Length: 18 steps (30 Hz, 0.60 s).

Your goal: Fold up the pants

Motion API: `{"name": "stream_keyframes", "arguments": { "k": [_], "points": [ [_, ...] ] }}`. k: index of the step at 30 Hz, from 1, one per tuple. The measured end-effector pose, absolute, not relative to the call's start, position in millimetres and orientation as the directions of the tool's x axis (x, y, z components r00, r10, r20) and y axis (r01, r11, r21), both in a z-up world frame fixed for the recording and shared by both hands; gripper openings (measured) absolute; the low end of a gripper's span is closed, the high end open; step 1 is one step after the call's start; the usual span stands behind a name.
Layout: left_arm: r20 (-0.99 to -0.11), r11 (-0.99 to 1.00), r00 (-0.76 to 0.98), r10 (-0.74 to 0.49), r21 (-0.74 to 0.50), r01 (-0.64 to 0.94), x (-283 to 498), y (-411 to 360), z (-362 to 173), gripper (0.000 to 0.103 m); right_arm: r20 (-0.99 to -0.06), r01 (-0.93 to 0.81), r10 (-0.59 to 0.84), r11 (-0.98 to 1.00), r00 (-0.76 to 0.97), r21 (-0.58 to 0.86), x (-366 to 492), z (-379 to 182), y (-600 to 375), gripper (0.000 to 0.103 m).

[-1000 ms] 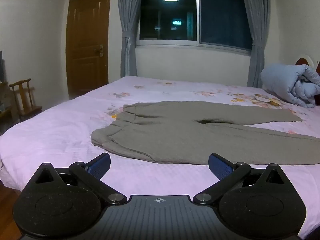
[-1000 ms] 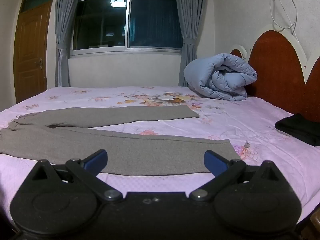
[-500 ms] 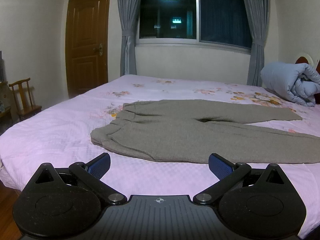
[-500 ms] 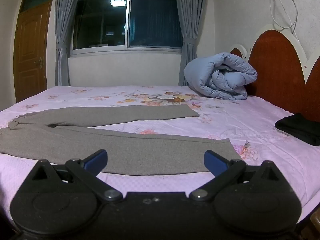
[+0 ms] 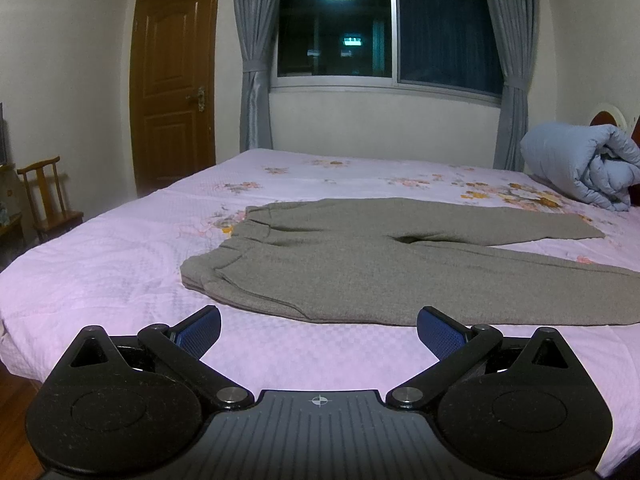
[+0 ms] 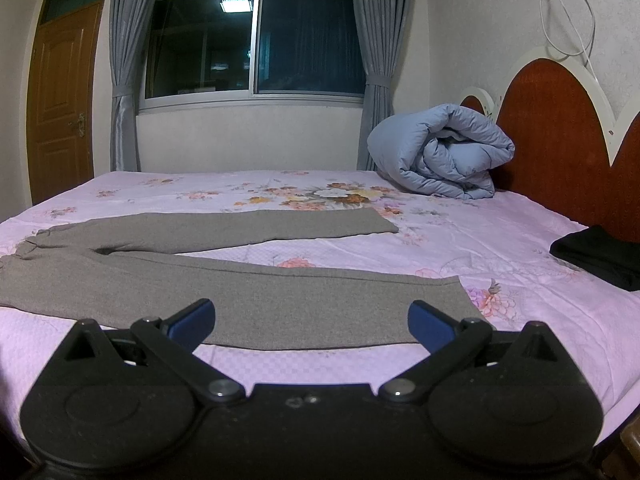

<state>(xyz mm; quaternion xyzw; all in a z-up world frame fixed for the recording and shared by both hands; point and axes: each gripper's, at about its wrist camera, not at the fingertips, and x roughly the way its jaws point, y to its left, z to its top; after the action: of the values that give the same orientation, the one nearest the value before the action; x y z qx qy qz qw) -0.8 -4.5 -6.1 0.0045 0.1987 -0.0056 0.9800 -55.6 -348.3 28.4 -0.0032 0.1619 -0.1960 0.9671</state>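
Grey pants (image 5: pixel 360 264) lie flat on the pink bed sheet, waistband to the left, both legs stretched out to the right and slightly apart. In the right wrist view the near leg (image 6: pixel 280 300) ends in a hem just ahead of the fingers, and the far leg (image 6: pixel 248 228) lies behind it. My left gripper (image 5: pixel 319 326) hovers open over the sheet, a short way in front of the waist end of the pants. My right gripper (image 6: pixel 311 322) is open too, low over the near leg's hem, holding nothing.
A rolled blue quilt (image 6: pixel 440 152) sits against the red headboard (image 6: pixel 560 140). A folded black garment (image 6: pixel 596 254) lies at the bed's right side. A wooden chair (image 5: pixel 48 196) and a door (image 5: pixel 172 76) stand left of the bed; a curtained window is behind.
The left wrist view has tilted up a little, so the pants sit slightly lower in the frame. The right gripper has barely moved. Both stay open.
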Motion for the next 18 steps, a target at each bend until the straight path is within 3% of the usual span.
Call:
{"name": "stream_keyframes", "arguments": {
  "k": [18],
  "points": [
    [-0.392,1.000,0.920,-0.007,0.010,0.012,-1.8,-5.8,-4.6,0.103,-0.314,0.378,-0.380,0.923,0.870,-0.069,-55.5,28.5,-349.2,0.097]
  ]
}}
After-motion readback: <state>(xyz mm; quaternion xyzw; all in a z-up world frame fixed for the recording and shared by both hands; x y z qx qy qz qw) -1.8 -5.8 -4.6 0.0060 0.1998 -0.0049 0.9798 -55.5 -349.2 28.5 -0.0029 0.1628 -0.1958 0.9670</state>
